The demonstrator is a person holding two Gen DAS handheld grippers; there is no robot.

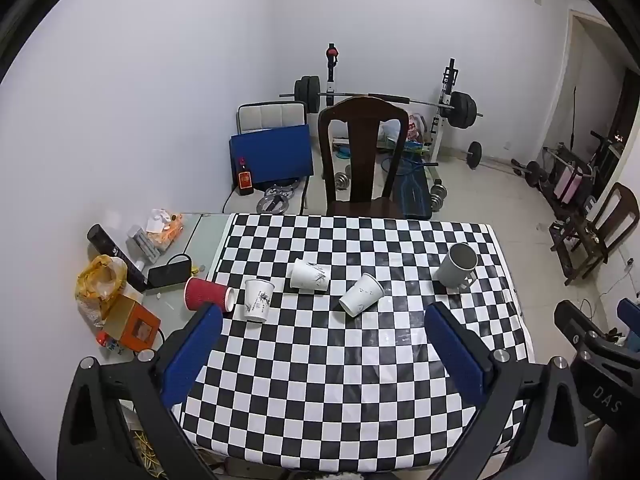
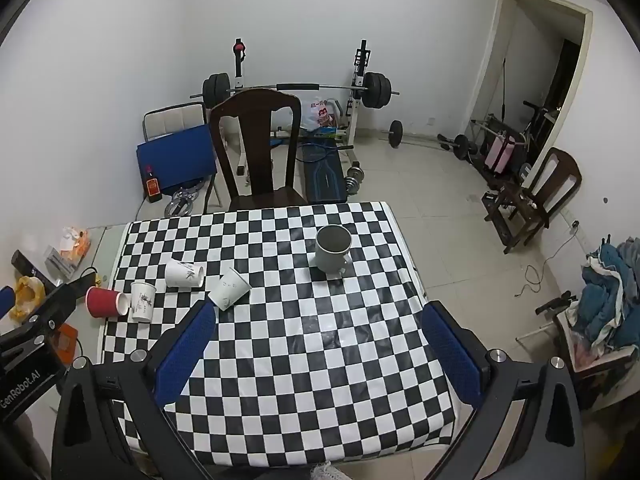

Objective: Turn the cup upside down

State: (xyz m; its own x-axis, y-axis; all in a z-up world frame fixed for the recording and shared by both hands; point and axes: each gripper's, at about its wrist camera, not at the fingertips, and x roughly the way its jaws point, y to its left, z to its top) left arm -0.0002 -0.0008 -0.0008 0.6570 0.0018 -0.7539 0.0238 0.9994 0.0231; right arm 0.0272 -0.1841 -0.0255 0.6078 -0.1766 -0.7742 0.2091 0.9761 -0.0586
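Both the left gripper [image 1: 322, 316] and the right gripper [image 2: 318, 314] hover spread wide and empty above the near checkered table [image 2: 320, 380], seemingly poised to approach the upright grey mug [image 2: 333, 254] standing far right, its mouth upward.

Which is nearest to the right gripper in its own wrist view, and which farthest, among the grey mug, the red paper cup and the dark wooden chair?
From the right gripper:
1. Grey mug, upright, just ahead.
2. Red paper cup, on its side at the table's left edge.
3. Dark wooden chair, beyond the table.

cups [image 1: 362, 294] mid-table, near cloth [image 1: 320, 380] bare
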